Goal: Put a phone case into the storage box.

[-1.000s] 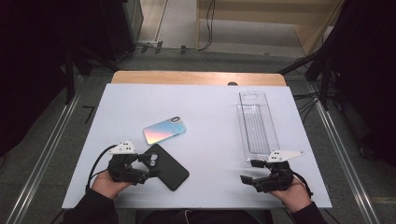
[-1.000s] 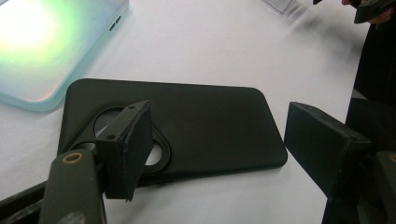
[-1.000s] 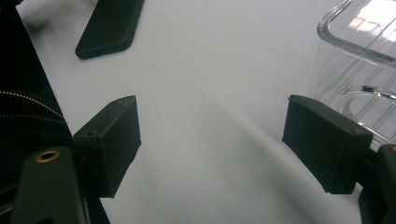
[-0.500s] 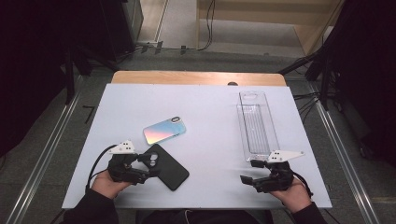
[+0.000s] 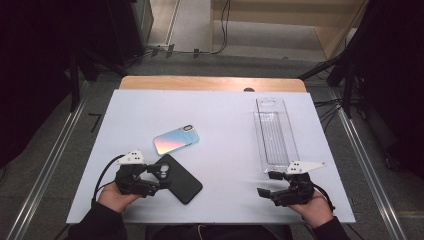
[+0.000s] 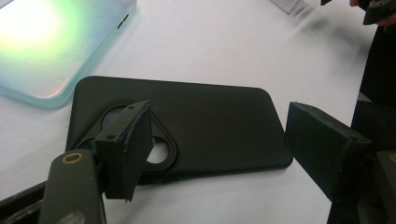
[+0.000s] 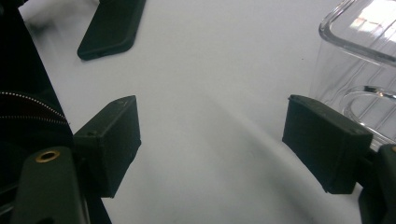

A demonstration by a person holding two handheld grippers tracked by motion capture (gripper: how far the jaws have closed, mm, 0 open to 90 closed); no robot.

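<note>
Black phone case (image 5: 177, 178) flat near table's (image 5: 220, 115) front-left edge. Left gripper (image 6: 215, 140) wide open, straddling its camera end, holding nothing. Right gripper (image 5: 268, 184) open, empty. Risk: thin case skids when pinched, nudging iridescent case (image 5: 175, 139).

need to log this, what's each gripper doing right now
left gripper: open, jaws over the black phone case, not gripping it
right gripper: open, holding nothing

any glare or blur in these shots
Left gripper view: the iridescent phone case is blown out by glare, the black phone case stays fairly sharp. Right gripper view: the clear plastic tray is blurred with bright highlights. High view: evenly lit white table, dark surroundings.
</note>
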